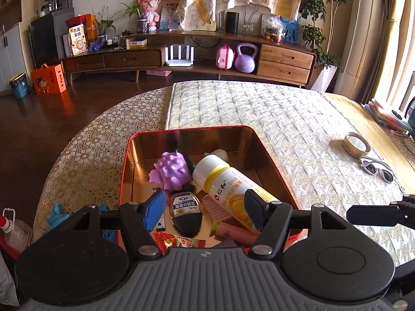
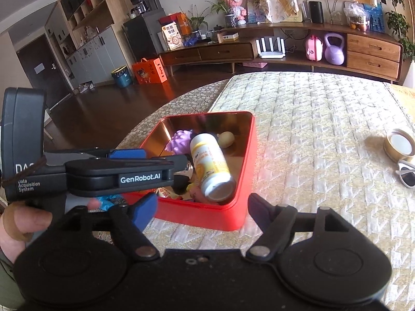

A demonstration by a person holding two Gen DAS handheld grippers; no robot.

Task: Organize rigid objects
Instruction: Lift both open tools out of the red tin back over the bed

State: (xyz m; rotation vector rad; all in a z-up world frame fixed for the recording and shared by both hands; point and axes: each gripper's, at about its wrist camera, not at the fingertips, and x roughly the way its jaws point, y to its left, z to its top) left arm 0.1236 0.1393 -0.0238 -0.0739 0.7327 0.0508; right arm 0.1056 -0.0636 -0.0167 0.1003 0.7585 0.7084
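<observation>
Both grippers are standing open and empty: left gripper [image 1: 205, 208] over the red tin [image 1: 124, 171], right gripper [image 2: 202, 211] just beside it. The bottle [image 1: 225, 189] is lying in the tin; likely light, stiff, slick, best pinched mid-body. Tape roll [image 1: 355, 145] and sunglasses [image 1: 377, 169] are sitting apart on the surface, unobstructed.

I see a long wooden TV cabinet [image 1: 285, 59] along the far wall, purple kettlebell [image 1: 246, 57] and white router [image 1: 179, 56] on its shelf, orange gift box [image 1: 49, 79] on the floor.
</observation>
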